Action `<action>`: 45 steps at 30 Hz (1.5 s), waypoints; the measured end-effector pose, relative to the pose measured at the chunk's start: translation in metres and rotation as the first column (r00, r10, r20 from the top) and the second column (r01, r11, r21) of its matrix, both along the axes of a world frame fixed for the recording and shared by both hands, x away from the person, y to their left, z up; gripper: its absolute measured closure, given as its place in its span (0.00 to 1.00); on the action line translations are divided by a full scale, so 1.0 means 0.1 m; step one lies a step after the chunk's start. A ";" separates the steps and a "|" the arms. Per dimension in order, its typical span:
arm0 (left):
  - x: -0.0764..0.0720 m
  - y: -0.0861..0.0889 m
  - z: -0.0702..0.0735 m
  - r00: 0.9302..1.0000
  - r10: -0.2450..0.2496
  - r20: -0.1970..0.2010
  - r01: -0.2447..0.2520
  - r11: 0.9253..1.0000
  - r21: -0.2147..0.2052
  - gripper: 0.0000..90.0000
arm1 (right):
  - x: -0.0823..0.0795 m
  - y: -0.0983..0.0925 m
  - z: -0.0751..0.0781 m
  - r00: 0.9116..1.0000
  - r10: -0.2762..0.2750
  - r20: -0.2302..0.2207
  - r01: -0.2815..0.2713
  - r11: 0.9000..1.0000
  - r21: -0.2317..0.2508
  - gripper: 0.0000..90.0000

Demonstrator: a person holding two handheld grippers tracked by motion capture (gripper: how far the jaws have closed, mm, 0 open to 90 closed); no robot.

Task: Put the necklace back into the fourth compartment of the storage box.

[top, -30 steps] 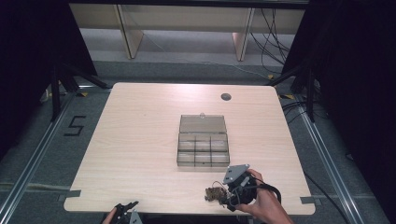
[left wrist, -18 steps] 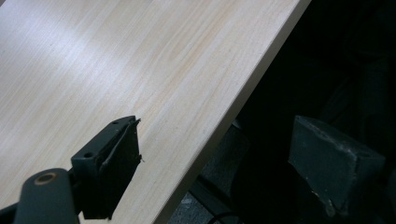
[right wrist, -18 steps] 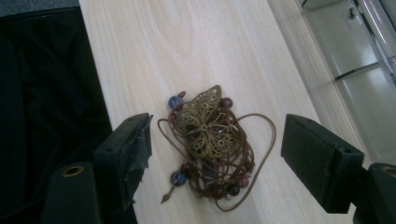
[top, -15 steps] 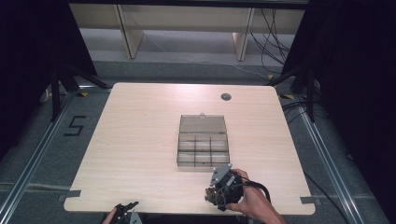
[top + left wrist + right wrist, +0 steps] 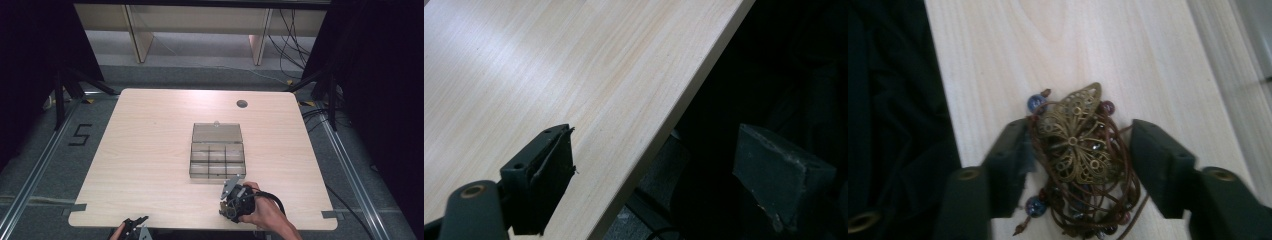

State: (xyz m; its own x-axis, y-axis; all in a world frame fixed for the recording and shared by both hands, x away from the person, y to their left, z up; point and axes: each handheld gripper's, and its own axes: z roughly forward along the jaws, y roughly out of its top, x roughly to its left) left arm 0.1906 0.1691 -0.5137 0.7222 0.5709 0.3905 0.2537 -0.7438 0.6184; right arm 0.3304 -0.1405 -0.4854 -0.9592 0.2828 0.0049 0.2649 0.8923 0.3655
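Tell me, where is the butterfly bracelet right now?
The butterfly bracelet lies on the table near its front edge, between the jaws of the right hand-held gripper, just in front of the clear compartment box in the high view.

**Bracelet at the near edge, box at the middle**

The compartment box (image 5: 217,160) sits at the middle of the table (image 5: 150,140), its lid (image 5: 217,132) laid open behind it. A bracelet (image 5: 1078,160) lies near the table's front edge, before the box and slightly right, between the right gripper's (image 5: 1078,165) jaws. The left gripper (image 5: 134,226) hangs at the front edge, well left.
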 end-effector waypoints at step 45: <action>-0.01 0.01 0.00 1.000 -0.013 -0.027 0.013 1.000 0.000 0.18 | 0.04 -0.07 0.67 0.997 -0.044 0.057 0.040 0.997 0.061 0.65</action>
State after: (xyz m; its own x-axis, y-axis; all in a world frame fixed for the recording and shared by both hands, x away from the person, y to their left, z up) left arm 0.1901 0.1699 -0.5139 0.7398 0.5614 0.3709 0.2608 -0.7474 0.6111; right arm 0.3349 -0.1474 -0.4186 -0.9457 0.3235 -0.0326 0.2782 0.8570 0.4338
